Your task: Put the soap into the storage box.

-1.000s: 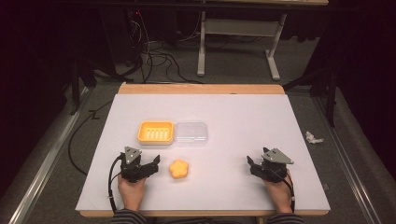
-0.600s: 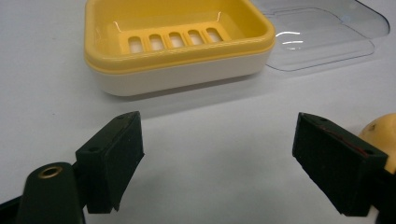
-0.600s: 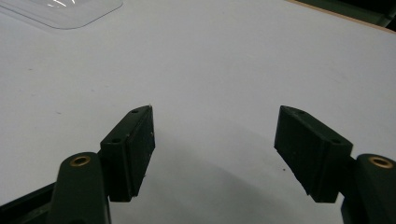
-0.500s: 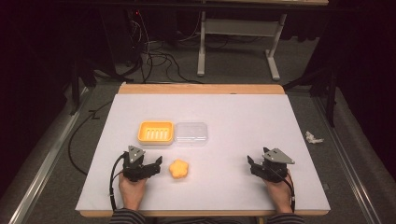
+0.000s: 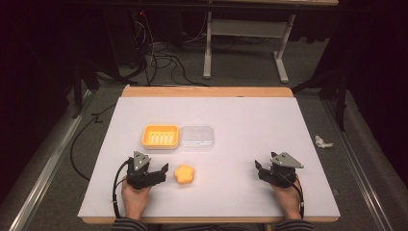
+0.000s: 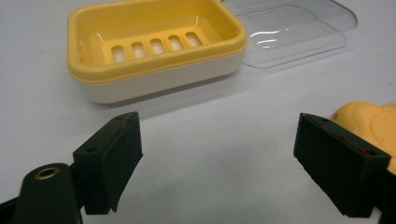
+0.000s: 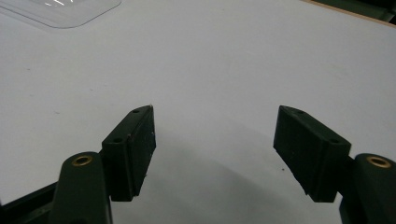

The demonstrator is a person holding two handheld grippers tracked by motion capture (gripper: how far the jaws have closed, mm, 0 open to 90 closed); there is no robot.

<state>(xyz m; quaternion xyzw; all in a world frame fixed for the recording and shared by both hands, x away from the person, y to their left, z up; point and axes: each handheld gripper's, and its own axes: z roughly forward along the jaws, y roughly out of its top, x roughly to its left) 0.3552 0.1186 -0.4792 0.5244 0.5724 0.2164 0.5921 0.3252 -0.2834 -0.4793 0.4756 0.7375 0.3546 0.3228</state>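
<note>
- 2 grippers sat low at the near edge of the white surface, one in each of the person's hands, with the work laid out between and ahead of them.
- The soap, an orange flower-shaped bar, lay flat on the surface just to the right of the left gripper, apart from the dish.
- The dish, yellow with a slotted floor, stood empty and upright farther from the person; likely it was left open so the soap could go straight in.
- The lid, clear plastic, lay flat just beside the dish on its right, touching or nearly so; I judged it parked there to keep the dish mouth free.
- In the left gripper view the left gripper was wide open and held nothing; the soap showed behind its right jaw, so close I could not tell whether they touched, and not yet between the jaws.
- The right gripper rested well apart from the soap, on bare surface.
- In the right gripper view the right gripper was also spread wide and empty, touching no object, with a corner of the lid far ahead.
</note>
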